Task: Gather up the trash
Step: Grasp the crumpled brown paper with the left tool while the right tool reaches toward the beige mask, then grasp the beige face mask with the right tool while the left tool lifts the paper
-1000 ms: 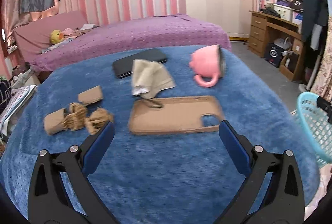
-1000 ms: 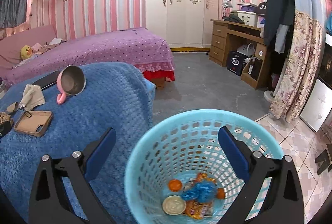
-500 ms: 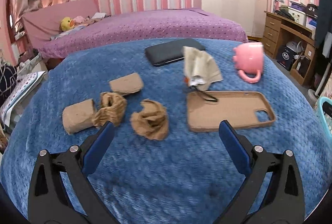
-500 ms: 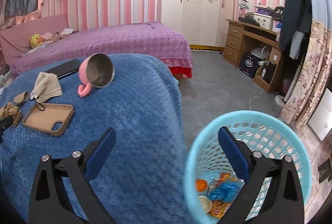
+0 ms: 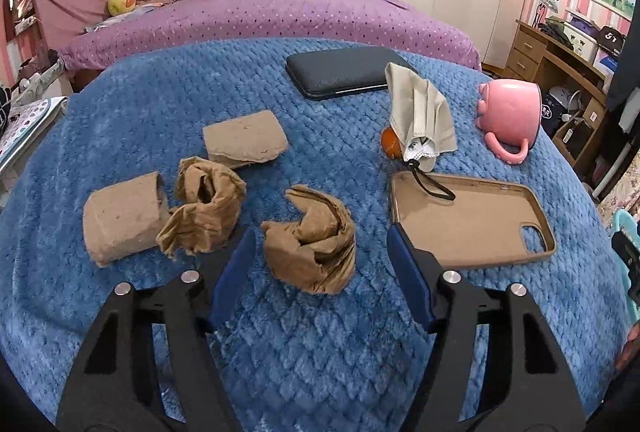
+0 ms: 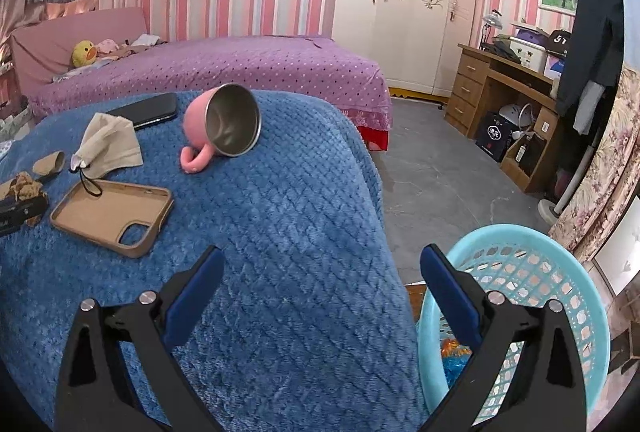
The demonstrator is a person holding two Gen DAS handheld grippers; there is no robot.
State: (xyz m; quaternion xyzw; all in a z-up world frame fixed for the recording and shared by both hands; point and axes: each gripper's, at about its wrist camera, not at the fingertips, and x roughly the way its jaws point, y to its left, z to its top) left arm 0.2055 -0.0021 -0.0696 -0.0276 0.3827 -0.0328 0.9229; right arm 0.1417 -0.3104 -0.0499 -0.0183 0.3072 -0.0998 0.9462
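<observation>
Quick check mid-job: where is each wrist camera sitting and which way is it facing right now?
Left wrist: on the left gripper, angled down at the blue blanket; its jaws, just closing, flank a crumpled brown paper without pressing it.
Right wrist: on the right gripper, jaws open, over the blanket's edge, beside the blue basket.
Shared: phone case, pink mug, beige cloth.

Blue blanket (image 5: pixel 320 352): paper wads (image 5: pixel 312 248), phone case (image 5: pixel 472 220), pink mug (image 5: pixel 508 112), phone (image 5: pixel 340 76), cloth pouch (image 5: pixel 420 116).
</observation>
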